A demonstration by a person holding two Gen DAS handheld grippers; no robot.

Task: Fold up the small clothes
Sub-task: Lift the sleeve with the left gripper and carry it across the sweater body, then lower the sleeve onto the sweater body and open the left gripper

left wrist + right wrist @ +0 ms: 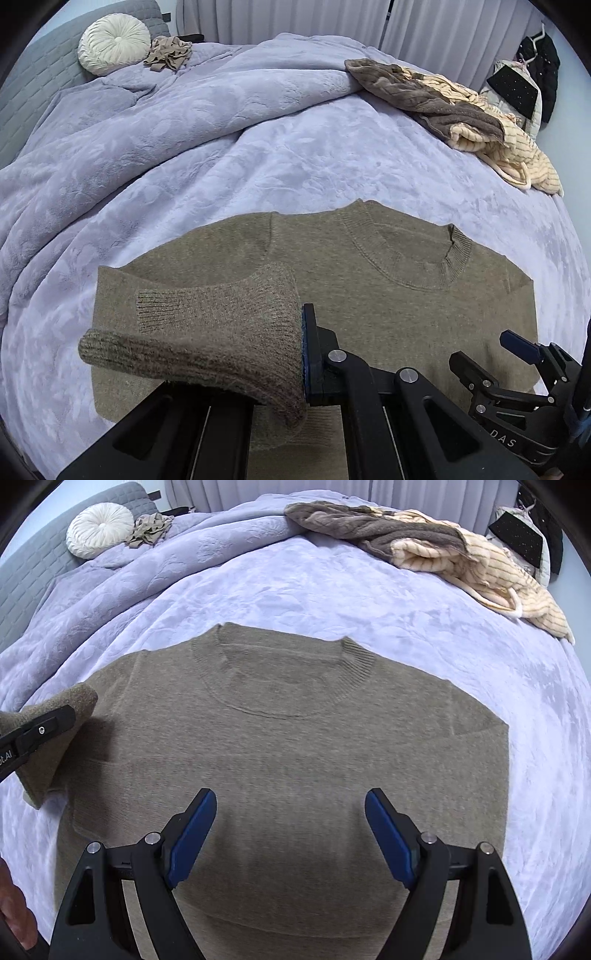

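Across the middle of the lavender blanket [406,602] an olive-brown sweater [295,746] lies flat, its ribbed collar [354,661] toward the far side. Around the sweater the blanket shows bare on the far side and to the right; left of the sweater it rises into thick rumpled folds. Well beyond the sweater's right shoulder a heap of brown and cream striped clothes [424,550] lies at the blanket's far edge. Far off beyond the sweater's left shoulder a round cream cushion [114,42] leans on a grey headboard [33,81], with a small tan crumpled garment [168,53] just beside it.

Over the sweater's left side, the left gripper [305,354] is pinched tight on the sleeve cuff [207,343], which is lifted off the sweater's body and droops out to the left of the pads. Above the sweater's lower chest the right gripper [290,840] hangs with its blue pads [192,840] spread wide, nothing between them; whether they touch the knit I cannot tell. A hand [14,912] shows at the lower left edge of the right wrist view.
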